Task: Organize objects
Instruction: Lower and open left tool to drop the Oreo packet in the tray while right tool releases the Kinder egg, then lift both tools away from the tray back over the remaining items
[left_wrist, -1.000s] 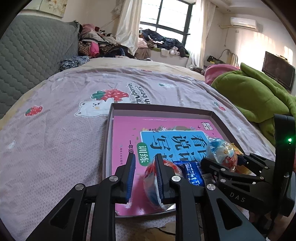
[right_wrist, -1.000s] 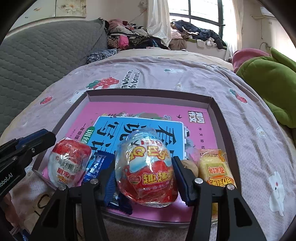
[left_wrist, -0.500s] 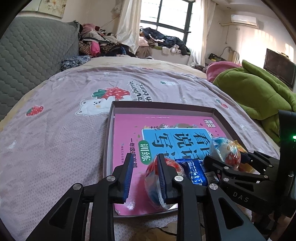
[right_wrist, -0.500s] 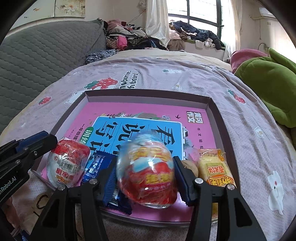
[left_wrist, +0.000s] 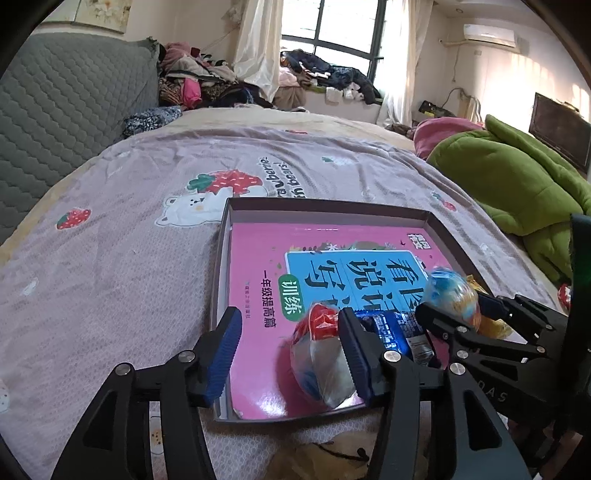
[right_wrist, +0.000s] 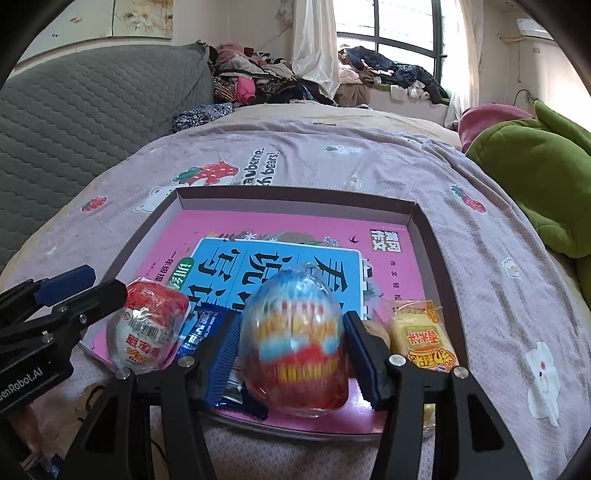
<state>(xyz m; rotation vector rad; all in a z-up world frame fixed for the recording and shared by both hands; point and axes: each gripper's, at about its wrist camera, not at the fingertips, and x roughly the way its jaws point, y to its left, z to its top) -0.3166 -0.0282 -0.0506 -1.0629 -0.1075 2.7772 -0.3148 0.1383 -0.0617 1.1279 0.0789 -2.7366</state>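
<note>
A shallow box (left_wrist: 332, 206) (right_wrist: 295, 194) holding a pink book (left_wrist: 258, 258) (right_wrist: 391, 236) lies on the bed. My right gripper (right_wrist: 291, 350) is shut on a wrapped toy egg (right_wrist: 293, 339), blurred, just above the box's near edge; the egg also shows in the left wrist view (left_wrist: 450, 295). My left gripper (left_wrist: 288, 354) is open and empty at the box's near left corner. A second red-and-white wrapped egg (left_wrist: 321, 354) (right_wrist: 147, 332) lies in the box beside its right finger. A blue packet (left_wrist: 395, 328) (right_wrist: 199, 332) and a yellow snack pack (right_wrist: 424, 336) lie in the box.
The lilac strawberry-print bedspread (left_wrist: 110, 240) surrounds the box. A green quilt (left_wrist: 517, 192) is heaped on the right. A grey quilted headboard (left_wrist: 55, 110) stands on the left. Clothes (left_wrist: 207, 81) are piled at the back by the window.
My left gripper has opened wider and stays empty beside the red-and-white egg. My right gripper still holds its egg, which now appears blurred and has turned within the fingers.
</note>
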